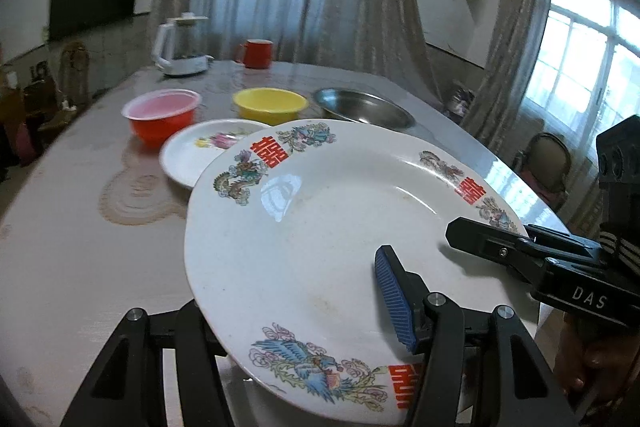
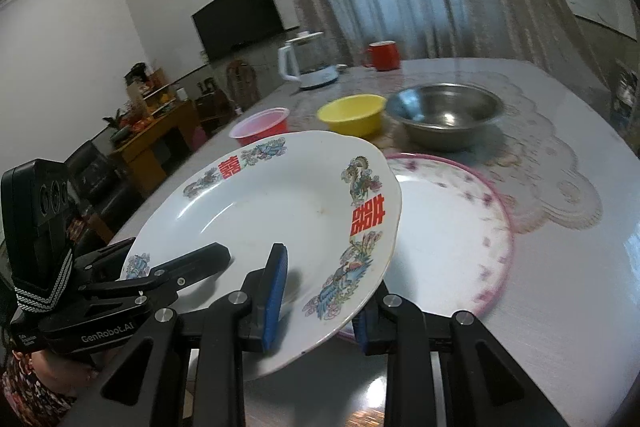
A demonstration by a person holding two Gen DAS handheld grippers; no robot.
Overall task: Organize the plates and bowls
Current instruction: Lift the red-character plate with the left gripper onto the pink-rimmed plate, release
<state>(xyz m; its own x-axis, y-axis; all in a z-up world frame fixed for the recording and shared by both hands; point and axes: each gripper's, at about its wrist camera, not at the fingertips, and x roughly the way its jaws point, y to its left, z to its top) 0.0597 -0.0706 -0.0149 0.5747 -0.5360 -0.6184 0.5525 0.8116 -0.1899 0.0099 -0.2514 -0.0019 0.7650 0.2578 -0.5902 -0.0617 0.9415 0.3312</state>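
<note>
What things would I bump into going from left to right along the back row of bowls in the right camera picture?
Red bowl → yellow bowl → metal bowl. Nearer the camera, both grippers hold the dragon plate.

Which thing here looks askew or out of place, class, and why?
The big dragon plate sits tilted off the table, gripped by both the left tool and right tool, overhanging a pink-rimmed plate. Faint brownish marks show inside it.
</note>
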